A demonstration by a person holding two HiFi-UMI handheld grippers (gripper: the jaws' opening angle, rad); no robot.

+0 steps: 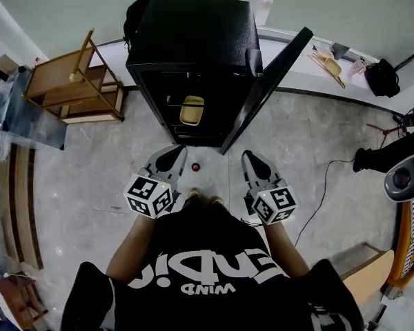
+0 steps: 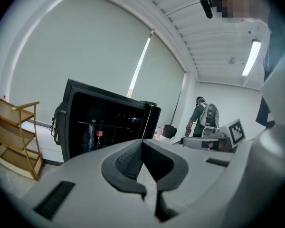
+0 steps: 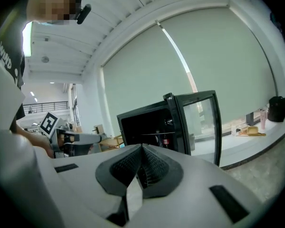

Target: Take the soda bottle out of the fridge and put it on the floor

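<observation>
A black fridge (image 1: pixel 193 40) stands ahead with its glass door (image 1: pixel 265 92) swung open to the right. In the left gripper view a bottle with a red label (image 2: pixel 99 136) stands on a shelf inside; the right gripper view shows a red-labelled bottle (image 3: pixel 166 140) there too. On the floor before the fridge is a small dark round thing with a red top (image 1: pixel 195 165), perhaps a bottle seen from above. My left gripper (image 1: pixel 176 155) and right gripper (image 1: pixel 250 159) hang side by side above the floor, both shut and empty, the red-topped thing between them.
A wooden shelf rack (image 1: pixel 76 81) stands left of the fridge, a black backpack (image 1: pixel 134 12) behind it. A yellowish dish (image 1: pixel 192 110) lies inside the fridge. A cable (image 1: pixel 324 185) runs over the floor at right. A person (image 2: pixel 199 120) stands far off.
</observation>
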